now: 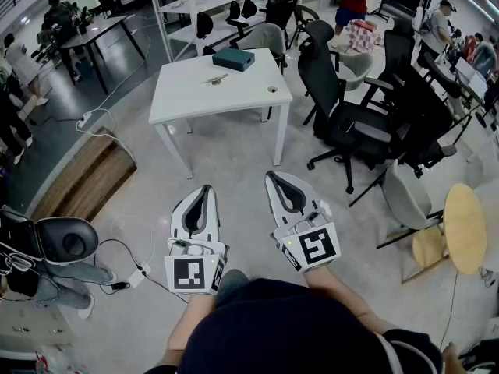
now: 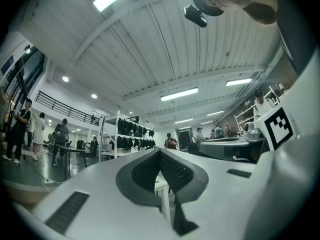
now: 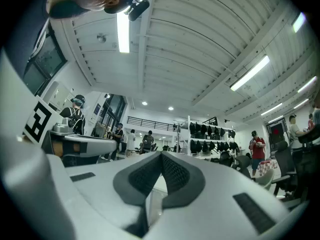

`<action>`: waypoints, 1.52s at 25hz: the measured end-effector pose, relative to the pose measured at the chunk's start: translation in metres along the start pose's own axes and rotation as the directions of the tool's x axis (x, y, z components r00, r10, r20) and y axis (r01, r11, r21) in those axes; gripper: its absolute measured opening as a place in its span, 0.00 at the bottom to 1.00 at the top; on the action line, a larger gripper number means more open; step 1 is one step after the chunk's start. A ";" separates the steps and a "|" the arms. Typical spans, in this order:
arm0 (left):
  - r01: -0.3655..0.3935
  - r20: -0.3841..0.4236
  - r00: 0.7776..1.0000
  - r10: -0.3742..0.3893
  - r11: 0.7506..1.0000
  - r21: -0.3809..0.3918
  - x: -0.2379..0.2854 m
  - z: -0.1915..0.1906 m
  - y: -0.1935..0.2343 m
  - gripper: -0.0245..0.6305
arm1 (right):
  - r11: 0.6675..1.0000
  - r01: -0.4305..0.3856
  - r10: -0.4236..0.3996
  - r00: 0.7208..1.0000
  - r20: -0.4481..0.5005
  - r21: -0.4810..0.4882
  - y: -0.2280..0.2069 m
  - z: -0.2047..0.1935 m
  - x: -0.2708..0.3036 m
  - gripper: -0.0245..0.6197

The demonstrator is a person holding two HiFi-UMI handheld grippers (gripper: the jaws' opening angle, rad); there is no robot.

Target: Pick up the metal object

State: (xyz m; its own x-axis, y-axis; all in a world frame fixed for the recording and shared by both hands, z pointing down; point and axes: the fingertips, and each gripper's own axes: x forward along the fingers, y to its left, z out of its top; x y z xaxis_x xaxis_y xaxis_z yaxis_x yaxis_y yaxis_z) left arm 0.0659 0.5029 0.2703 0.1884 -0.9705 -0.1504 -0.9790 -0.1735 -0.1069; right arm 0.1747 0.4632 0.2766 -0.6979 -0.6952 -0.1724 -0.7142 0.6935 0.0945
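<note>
The metal object point(image 1: 216, 79), a small silvery piece, lies on the white table point(image 1: 195, 100) well ahead of me in the head view. Both grippers are held low over the floor, short of the table and far from the object. My left gripper point(image 1: 207, 188) has its jaws together with nothing between them. My right gripper point(image 1: 271, 176) is likewise shut and empty. In the left gripper view the left gripper point(image 2: 160, 151) points out across the room with dark pads meeting. The right gripper point(image 3: 161, 156) in its own view shows the same closed pads.
A teal box point(image 1: 234, 58) and a small round item point(image 1: 272, 89) share the table. Black office chairs point(image 1: 351, 107) crowd its right side, near a round wooden table point(image 1: 465, 228). A black seat point(image 1: 66, 240) and cables point(image 1: 125, 275) lie at left. Shelves and people fill the back.
</note>
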 end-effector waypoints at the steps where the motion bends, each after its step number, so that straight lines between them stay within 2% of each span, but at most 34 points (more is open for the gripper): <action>1: 0.001 -0.003 1.000 -0.001 1.000 -0.001 0.001 -0.001 0.000 0.07 | 1.000 -0.004 0.004 1.000 0.002 0.010 -0.001 -0.001 0.002 0.08; 7: 0.016 -0.020 1.000 -0.016 1.000 -0.025 0.014 -0.014 0.010 0.07 | 0.998 -0.041 0.041 0.999 -0.014 0.038 -0.001 -0.015 0.020 0.08; 13: 0.022 -0.024 0.999 -0.023 0.999 -0.035 0.051 -0.044 0.036 0.07 | 0.998 -0.059 0.060 0.998 -0.028 0.036 -0.014 -0.042 0.062 0.08; 17: 0.022 -0.016 1.000 -0.023 0.998 -0.063 0.094 -0.058 0.070 0.08 | 0.997 -0.066 0.069 0.996 -0.054 0.050 -0.032 -0.060 0.112 0.08; 23: 0.050 -0.032 0.998 -0.052 0.997 -0.055 0.173 -0.075 0.126 0.08 | 0.997 -0.047 0.052 0.997 -0.064 0.068 -0.065 -0.073 0.201 0.08; 32: 0.136 -0.023 0.990 -0.138 0.988 -0.071 0.274 -0.105 0.206 0.08 | 0.997 0.029 -0.023 0.996 -0.087 0.069 -0.105 -0.105 0.315 0.08; 35: 0.178 -0.013 0.984 -0.180 0.980 -0.087 0.295 -0.118 0.220 0.19 | 0.996 0.052 -0.046 0.995 -0.093 0.067 -0.110 -0.118 0.339 0.08; 38: 0.202 -0.033 0.978 -0.206 0.974 -0.101 0.314 -0.131 0.227 0.24 | 0.995 0.068 -0.059 0.991 -0.119 0.074 -0.116 -0.132 0.354 0.08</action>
State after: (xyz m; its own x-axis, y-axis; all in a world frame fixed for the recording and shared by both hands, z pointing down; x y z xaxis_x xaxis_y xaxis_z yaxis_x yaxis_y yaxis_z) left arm -0.1076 0.1373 0.3275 0.3834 -0.9189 -0.0930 -0.9236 -0.3819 -0.0350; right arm 0.0035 0.1116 0.3340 -0.6561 -0.7523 -0.0597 -0.7540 0.6568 0.0101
